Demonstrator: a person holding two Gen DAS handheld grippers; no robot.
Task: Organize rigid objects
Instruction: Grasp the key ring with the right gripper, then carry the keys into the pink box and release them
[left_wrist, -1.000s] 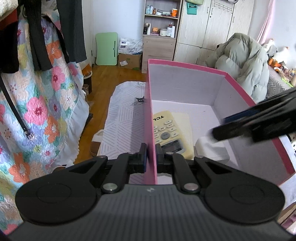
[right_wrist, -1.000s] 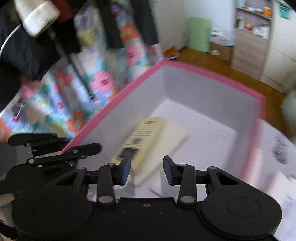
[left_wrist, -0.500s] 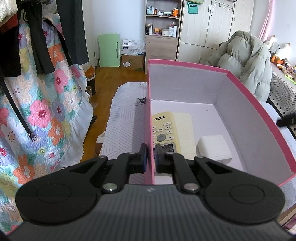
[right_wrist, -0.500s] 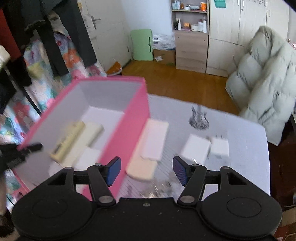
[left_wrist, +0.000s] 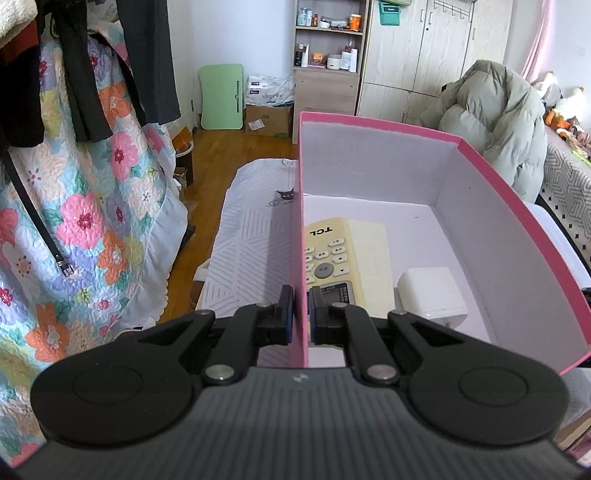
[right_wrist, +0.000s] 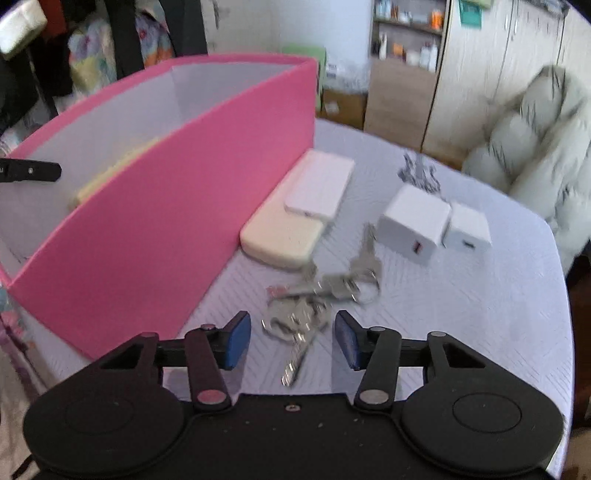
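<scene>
A pink box (left_wrist: 373, 122) with a white inside holds a yellowed TCL remote (left_wrist: 332, 254) and a white charger cube (left_wrist: 430, 291). My left gripper (left_wrist: 301, 314) is shut on the box's left wall, one pad on each side. In the right wrist view the pink box (right_wrist: 177, 206) stands at the left. My right gripper (right_wrist: 293, 338) hangs low over a bunch of keys (right_wrist: 314, 295) on the table. Its jaws are closing, with the keys between the blue pads but untouched. The left gripper's finger (right_wrist: 29, 170) shows at the box's far wall.
On the white patterned cloth (right_wrist: 461, 314) lie a cream remote-like case (right_wrist: 280, 236) with a white flat pack (right_wrist: 321, 184) on it, and two white charger cubes (right_wrist: 415, 221) (right_wrist: 467, 230). A padded jacket (right_wrist: 535, 147) lies beyond the table. Floral bedding (left_wrist: 92, 221) hangs left.
The right gripper left the white charger in the box, came out, then swung right and down over the keys on the table. The left gripper kept its hold on the box wall.
</scene>
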